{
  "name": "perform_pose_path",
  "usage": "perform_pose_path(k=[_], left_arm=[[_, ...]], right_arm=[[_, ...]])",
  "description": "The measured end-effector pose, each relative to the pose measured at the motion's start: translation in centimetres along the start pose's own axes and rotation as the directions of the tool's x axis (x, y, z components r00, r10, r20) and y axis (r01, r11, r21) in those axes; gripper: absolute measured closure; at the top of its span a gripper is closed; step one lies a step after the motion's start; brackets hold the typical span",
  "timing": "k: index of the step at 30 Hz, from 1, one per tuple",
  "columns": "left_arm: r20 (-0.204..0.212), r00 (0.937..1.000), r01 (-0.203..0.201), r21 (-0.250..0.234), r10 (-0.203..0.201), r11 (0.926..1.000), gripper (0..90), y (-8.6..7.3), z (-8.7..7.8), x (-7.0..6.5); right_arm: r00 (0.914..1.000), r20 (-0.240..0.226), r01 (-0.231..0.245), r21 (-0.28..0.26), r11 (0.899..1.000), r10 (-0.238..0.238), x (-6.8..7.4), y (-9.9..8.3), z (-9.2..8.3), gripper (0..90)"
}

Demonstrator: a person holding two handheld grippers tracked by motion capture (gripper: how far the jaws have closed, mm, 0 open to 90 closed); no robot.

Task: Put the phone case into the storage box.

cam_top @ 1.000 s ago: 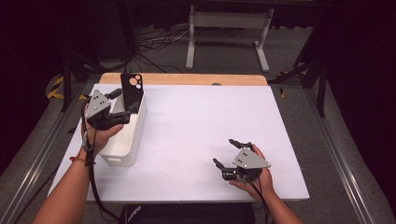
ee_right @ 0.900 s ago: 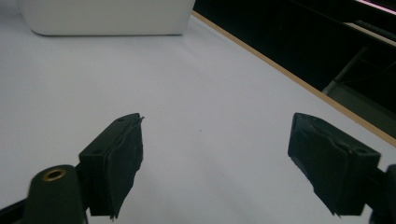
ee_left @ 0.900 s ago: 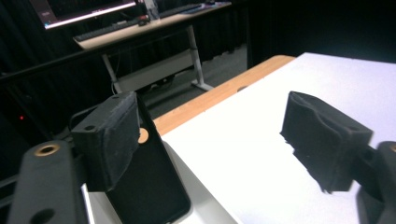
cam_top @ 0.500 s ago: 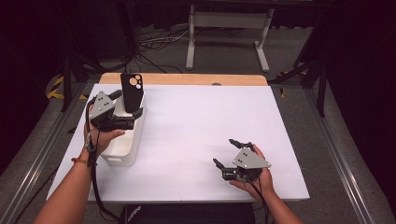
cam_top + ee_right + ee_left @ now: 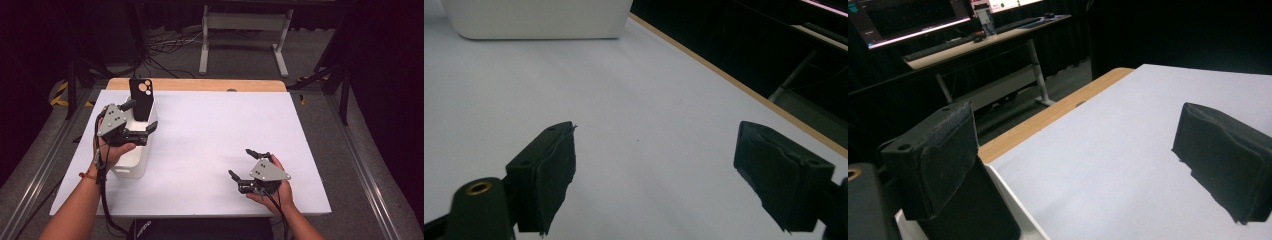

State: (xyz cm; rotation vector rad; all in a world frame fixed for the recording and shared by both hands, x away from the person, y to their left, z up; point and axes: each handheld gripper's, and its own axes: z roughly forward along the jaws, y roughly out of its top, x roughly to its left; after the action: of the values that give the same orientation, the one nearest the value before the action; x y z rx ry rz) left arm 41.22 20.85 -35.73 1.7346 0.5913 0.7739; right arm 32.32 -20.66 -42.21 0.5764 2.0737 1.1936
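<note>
A black phone case (image 5: 141,97) stands upright in the far end of a white bin (image 5: 131,162) at the table's left. My left gripper (image 5: 140,118) hovers over the bin just in front of the case, open; its jaws have just been opening and nothing is between them. In the left gripper view the left gripper (image 5: 1083,165) frames bare table, with the dark case (image 5: 978,215) low beside its left jaw and the bin's rim (image 5: 1015,205) below. My right gripper (image 5: 240,163) rests open near the table's front right. Nothing lies between the jaws of the right gripper (image 5: 654,170).
The white table (image 5: 215,135) has a wooden strip (image 5: 200,84) along its far edge. A desk frame (image 5: 240,30) and cables lie on the floor beyond. The right gripper view shows the bin (image 5: 539,20) far off. A lit desk (image 5: 973,42) stands behind the table.
My left gripper has let go of the phone case and drawn back a little toward the person, with its jaws wider apart. The case stays upright in the bin. The right gripper has not moved.
</note>
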Motion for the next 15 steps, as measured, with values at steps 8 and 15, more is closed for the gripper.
perform_pose_path(k=[8,15], left_arm=[[0.019,0.9997,-0.013,-0.005,0.013,0.9999,4.2,0.3,-0.3,-0.8],[0.053,0.9983,-0.024,-0.020,0.025,0.9995,3.9,0.2,-0.5,-1.8]], right_arm=[[1.0000,0.000,0.005,-0.003,1.000,-0.005,0.0,0.1,-0.1,17.8],[0.9999,0.006,0.015,-0.008,1.000,-0.015,0.1,0.2,-0.3,17.8]])
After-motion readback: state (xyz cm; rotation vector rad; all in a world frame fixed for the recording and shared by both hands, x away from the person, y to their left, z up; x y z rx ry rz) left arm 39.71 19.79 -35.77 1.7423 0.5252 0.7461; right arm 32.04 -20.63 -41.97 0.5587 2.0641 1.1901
